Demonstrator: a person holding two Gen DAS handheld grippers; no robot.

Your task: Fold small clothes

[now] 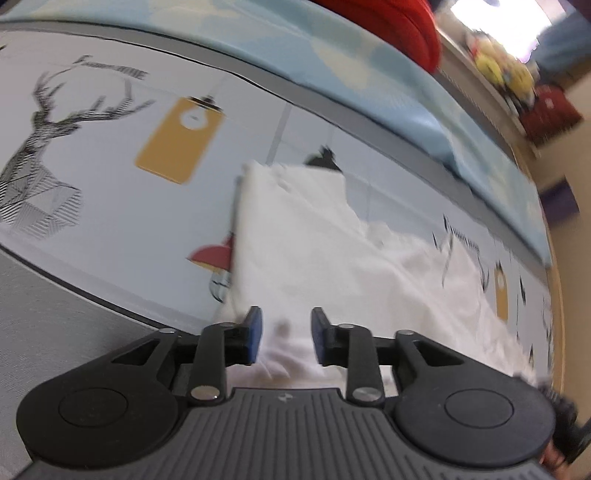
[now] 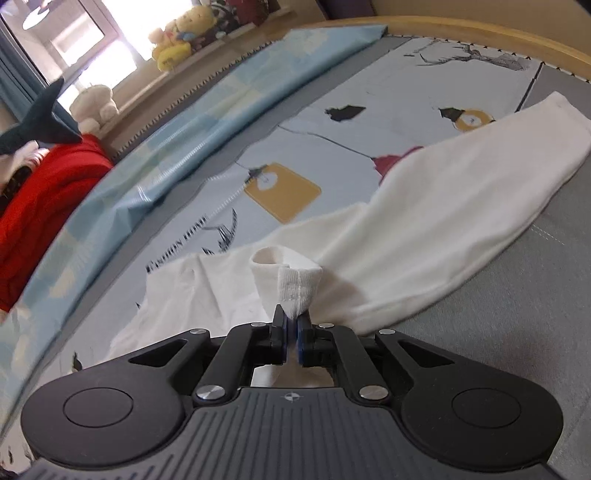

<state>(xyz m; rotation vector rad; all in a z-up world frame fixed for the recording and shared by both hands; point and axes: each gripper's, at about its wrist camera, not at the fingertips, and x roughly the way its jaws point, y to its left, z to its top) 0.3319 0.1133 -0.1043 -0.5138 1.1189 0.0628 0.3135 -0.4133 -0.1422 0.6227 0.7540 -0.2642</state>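
Observation:
A small white long-sleeved garment (image 1: 303, 229) lies rumpled on a printed bedsheet (image 1: 110, 147). In the left wrist view my left gripper (image 1: 286, 317) hangs over its near edge, jaws apart, blue pads (image 1: 255, 328) clear of the cloth that shows between them. In the right wrist view the white garment (image 2: 443, 206) stretches one sleeve toward the far right. My right gripper (image 2: 291, 321) is shut on a ribbed cuff (image 2: 297, 284), which stands up in a loop above the fingertips.
A light blue quilt (image 2: 207, 122) runs along the far side of the sheet. A red cloth (image 2: 48, 192) lies beyond it, with plush toys (image 2: 181, 40) on a window ledge. A wooden bed edge (image 2: 480, 29) bounds the mattress. Grey mattress (image 2: 535, 295) shows at right.

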